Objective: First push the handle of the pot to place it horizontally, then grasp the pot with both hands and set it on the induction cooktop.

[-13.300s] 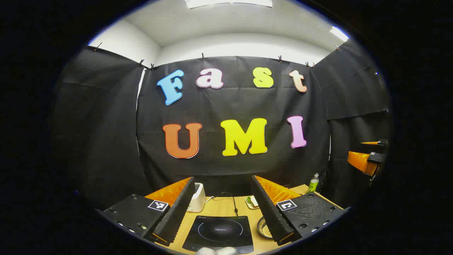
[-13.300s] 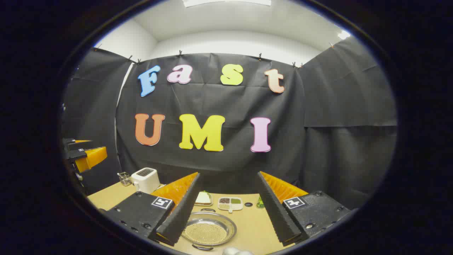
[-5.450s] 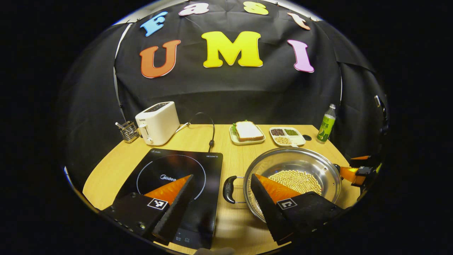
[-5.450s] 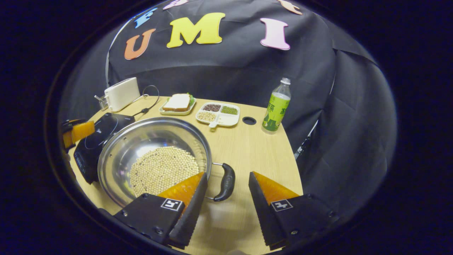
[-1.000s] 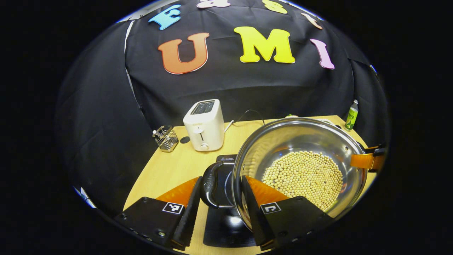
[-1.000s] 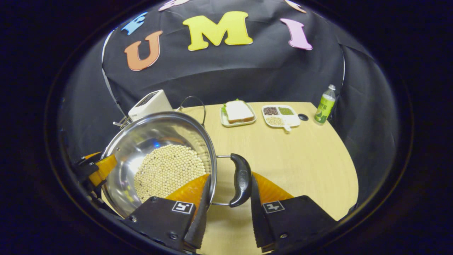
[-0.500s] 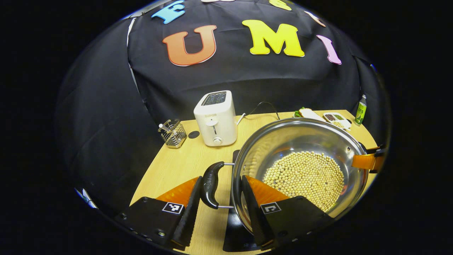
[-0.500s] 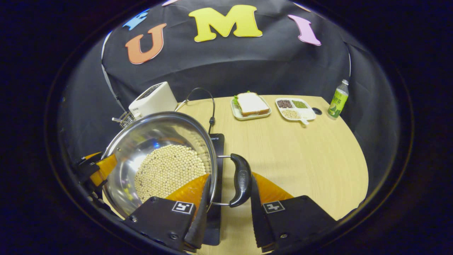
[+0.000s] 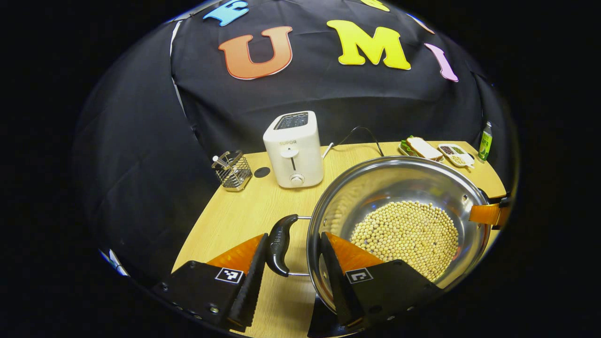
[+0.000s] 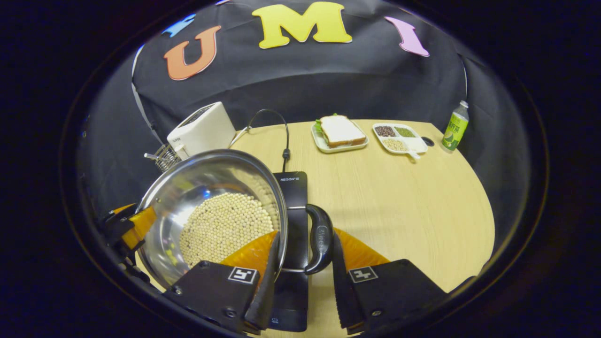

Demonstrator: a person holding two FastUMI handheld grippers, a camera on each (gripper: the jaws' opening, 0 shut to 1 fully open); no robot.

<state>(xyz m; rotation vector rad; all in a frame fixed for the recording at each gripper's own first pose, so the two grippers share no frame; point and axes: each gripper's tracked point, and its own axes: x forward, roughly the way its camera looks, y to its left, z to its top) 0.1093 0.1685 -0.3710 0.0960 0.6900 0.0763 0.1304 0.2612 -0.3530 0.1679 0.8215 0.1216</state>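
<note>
Two grippers, both mine, carry the pot between them, one on each side handle. My left gripper is narrowed around the left handle, fingers on both its sides; whether both truly press on it I cannot tell for certain, though it looks clamped. My right gripper sits the same way around the right handle. Pale beans cover the pot's bottom. The pot hangs above the table, its handle-to-handle axis running straight across from one gripper to the other. What matters for setting down: the cooktop lies directly under the pot's right part, its dark slab visible below my right gripper, and a corner shows under my left. I judge the pot roughly over it, so a level descent comes next.
</note>
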